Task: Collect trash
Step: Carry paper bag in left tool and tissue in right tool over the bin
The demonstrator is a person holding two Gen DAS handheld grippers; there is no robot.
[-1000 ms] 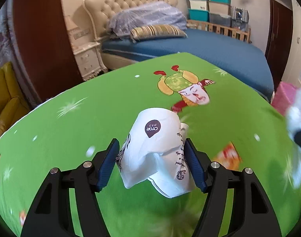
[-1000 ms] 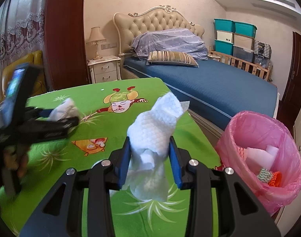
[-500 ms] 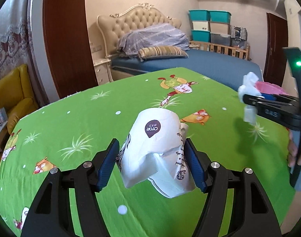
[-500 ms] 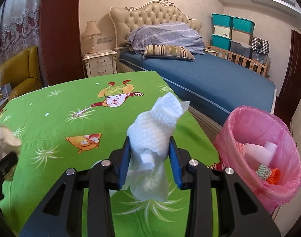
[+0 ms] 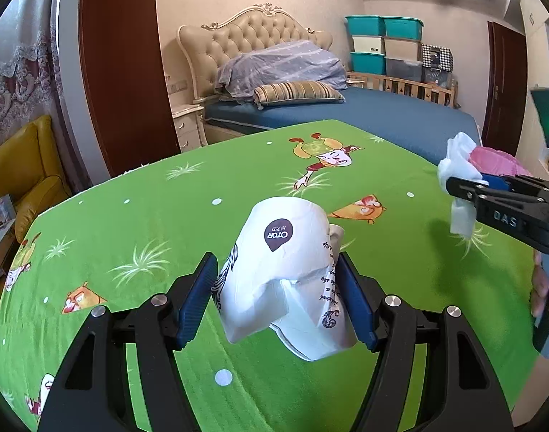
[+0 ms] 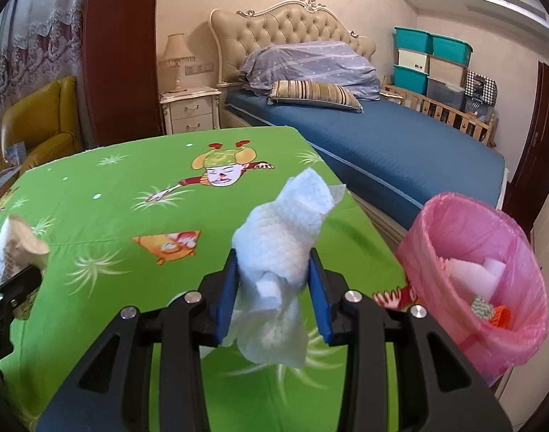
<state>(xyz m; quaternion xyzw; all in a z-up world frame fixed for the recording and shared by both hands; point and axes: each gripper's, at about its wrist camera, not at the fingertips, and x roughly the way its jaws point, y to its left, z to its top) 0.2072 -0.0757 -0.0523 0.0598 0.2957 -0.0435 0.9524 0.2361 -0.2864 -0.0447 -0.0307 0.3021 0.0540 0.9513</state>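
Left gripper clamped on crushed white paper cup, brown logo, held above green table; right gripper pinching crumpled white paper towel, beside pink-lined bin at table edge.

Left gripper now farther from right gripper

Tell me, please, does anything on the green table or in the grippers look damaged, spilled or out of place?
Nothing is spilled. The paper cup in the left gripper is crushed and creased. The right gripper holds a crumpled tissue. Both are trash, off the green table; the pink-lined bin stands beside it.
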